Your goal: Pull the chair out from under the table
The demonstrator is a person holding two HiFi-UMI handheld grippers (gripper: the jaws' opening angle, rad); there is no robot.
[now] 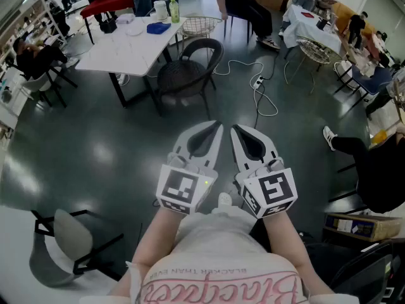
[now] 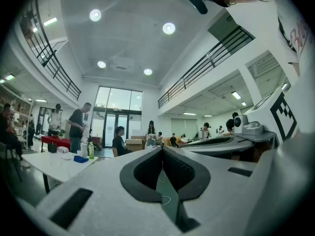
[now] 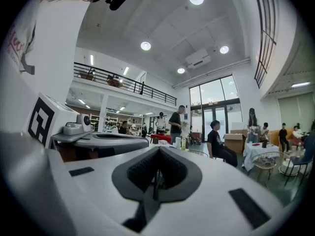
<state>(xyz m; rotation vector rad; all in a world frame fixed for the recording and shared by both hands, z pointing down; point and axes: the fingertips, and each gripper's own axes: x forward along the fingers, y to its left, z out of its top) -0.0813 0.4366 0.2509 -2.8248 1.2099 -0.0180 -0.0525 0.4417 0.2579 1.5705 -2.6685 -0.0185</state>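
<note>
How far its seat reaches under the white table (image 1: 126, 49) is hard to tell, but the chair (image 1: 190, 71) (dark, woven-looking, rounded hoop back) stands tucked at that table's edge, well apart from the left gripper (image 1: 217, 128) and right gripper (image 1: 235, 130), both with jaws closed on nothing.

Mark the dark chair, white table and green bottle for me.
dark chair (image 1: 181, 78), head view, on its seat.
white table (image 1: 120, 52), head view, on bare tabletop.
green bottle (image 1: 174, 11), head view, on the bottle's body.
</note>
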